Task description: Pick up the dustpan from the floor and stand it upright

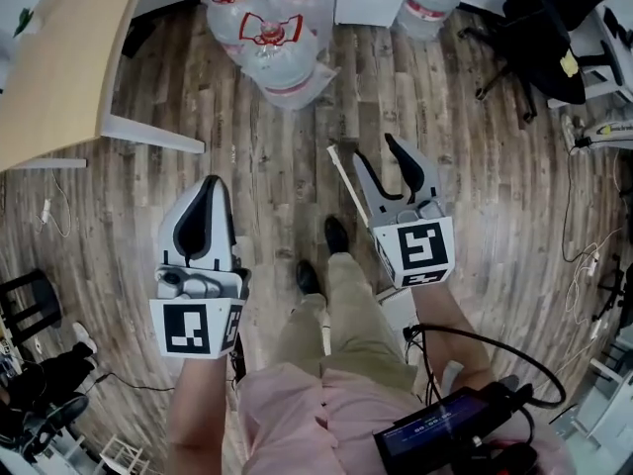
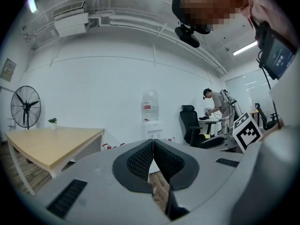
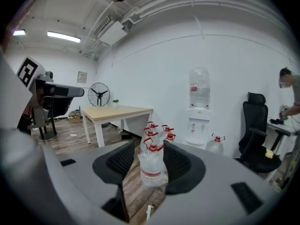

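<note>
A thin white handle (image 1: 346, 181) slants up just left of my right gripper (image 1: 381, 158); its tip also shows low in the right gripper view as a white handle end (image 3: 149, 213). A white piece (image 1: 398, 310) below that gripper may be the dustpan's pan; most of it is hidden. The right gripper (image 3: 149, 161) is open, nothing between its jaws, and the handle lies outside them. My left gripper (image 1: 213, 184) is held over the floor at the left, shut and empty; its pads meet in the left gripper view (image 2: 153, 144).
Several large water bottles (image 1: 272, 38) stand on the wooden floor ahead. A wooden table (image 1: 59, 57) is at the far left, a black office chair (image 1: 549, 38) at the far right. Cables (image 1: 584, 255) trail at the right. The person's shoes (image 1: 336, 234) are between the grippers.
</note>
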A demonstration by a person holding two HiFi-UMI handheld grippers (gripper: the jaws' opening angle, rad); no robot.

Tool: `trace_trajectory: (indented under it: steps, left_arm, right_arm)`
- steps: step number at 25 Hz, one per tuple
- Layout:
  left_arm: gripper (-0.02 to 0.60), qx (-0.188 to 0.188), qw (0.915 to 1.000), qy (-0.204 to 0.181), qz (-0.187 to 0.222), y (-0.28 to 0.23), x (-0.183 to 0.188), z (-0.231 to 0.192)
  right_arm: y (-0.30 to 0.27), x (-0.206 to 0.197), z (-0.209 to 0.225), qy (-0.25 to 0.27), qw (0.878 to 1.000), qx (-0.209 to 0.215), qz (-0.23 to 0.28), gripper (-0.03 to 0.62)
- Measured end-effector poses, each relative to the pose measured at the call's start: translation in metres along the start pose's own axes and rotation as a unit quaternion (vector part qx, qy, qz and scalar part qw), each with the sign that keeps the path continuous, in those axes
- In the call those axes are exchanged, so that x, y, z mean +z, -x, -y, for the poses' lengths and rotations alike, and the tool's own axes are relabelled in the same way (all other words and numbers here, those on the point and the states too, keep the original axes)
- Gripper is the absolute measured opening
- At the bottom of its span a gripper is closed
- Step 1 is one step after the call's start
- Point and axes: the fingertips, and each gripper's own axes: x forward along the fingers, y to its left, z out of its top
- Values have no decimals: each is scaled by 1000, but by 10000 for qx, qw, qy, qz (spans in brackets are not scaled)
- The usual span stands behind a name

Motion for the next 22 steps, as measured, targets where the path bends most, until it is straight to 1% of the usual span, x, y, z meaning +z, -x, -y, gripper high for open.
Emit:
trace_trajectory:
  steps: [3,7,12,18,22]
  left_arm:
    - [13,-54,9999,-34,-148,-16,-28,-1]
    - [12,-281,9989,-207,-328,-33,-72,6]
    - [12,-306,9979,23,-570,-52,-129,8]
    - [14,-330,9958,241,-815,-72,-187,10]
    - [13,-332,9953,322,-852,-88,-223,8]
  right_arm:
    - [-22,-29,1,-69,9998,82,-152,194]
    - [-47,-69,-1,-86,9989,244,-398,194]
    - [-78,-120,0,-109,9973,354,-640,194]
    - [-107,-186,-2,-92,9939,409,-1023,195]
    - [-130,-236,-3,-153,9909,430,-1263,195]
